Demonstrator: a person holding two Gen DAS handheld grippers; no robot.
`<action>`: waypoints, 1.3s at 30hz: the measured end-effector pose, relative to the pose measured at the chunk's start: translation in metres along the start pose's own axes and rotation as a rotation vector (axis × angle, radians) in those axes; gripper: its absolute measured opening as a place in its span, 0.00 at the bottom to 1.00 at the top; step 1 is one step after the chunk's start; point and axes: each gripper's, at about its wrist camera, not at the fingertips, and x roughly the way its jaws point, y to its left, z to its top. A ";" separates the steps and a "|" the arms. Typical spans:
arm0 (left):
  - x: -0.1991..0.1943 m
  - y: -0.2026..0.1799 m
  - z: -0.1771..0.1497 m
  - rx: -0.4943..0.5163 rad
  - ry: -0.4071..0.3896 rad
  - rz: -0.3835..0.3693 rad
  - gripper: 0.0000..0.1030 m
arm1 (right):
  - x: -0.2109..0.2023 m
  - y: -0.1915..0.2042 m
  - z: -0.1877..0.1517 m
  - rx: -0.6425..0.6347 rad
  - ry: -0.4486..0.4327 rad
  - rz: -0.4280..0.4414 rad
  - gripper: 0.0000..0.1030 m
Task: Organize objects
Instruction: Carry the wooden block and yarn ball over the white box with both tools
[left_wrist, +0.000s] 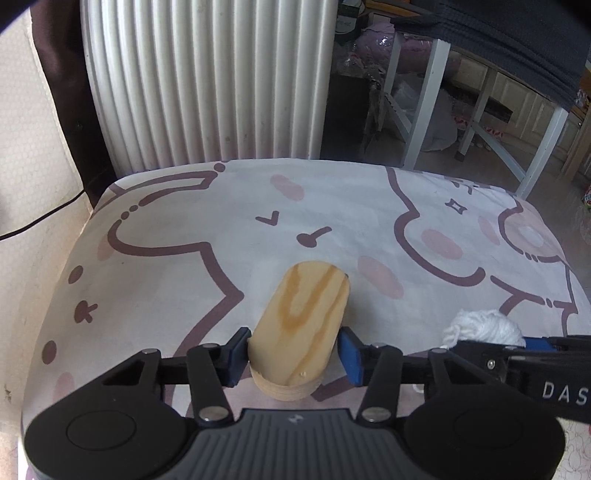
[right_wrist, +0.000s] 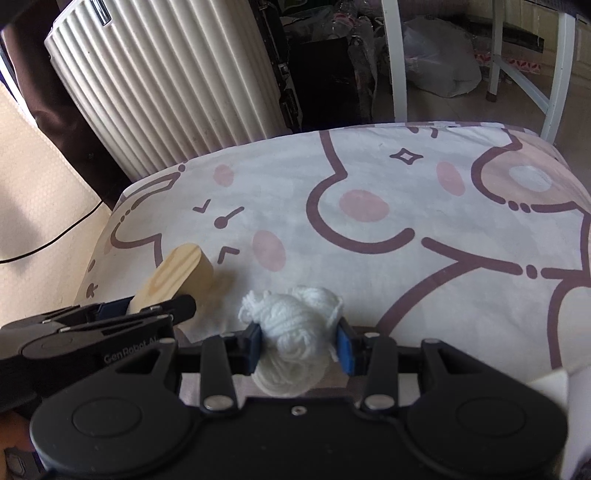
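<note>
An oval wooden block (left_wrist: 301, 328) with visible grain sits between the pads of my left gripper (left_wrist: 293, 356), which is shut on its sides above the patterned cushion (left_wrist: 207, 221). The block also shows in the right wrist view (right_wrist: 177, 275), tilted, with the left gripper (right_wrist: 110, 317) on it. My right gripper (right_wrist: 300, 349) is shut on a white yarn bundle (right_wrist: 291, 332), pads pressing both sides. The yarn (left_wrist: 484, 326) and the right gripper (left_wrist: 524, 362) appear at the lower right of the left wrist view.
A white ribbed suitcase (left_wrist: 207, 77) stands behind the cushion. White chair legs (left_wrist: 424, 99), bags and clutter are on the floor at the back right. A black cable (right_wrist: 55, 236) runs along the left wall.
</note>
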 end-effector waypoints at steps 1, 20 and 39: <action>-0.007 0.002 -0.001 -0.003 -0.002 0.007 0.50 | -0.004 0.001 -0.001 0.004 -0.003 0.004 0.40; -0.130 0.030 -0.018 -0.082 -0.043 0.060 0.50 | -0.099 0.047 -0.021 -0.167 -0.090 0.028 0.41; -0.201 0.005 -0.051 -0.087 -0.017 0.048 0.50 | -0.171 0.039 -0.056 -0.262 -0.111 -0.026 0.41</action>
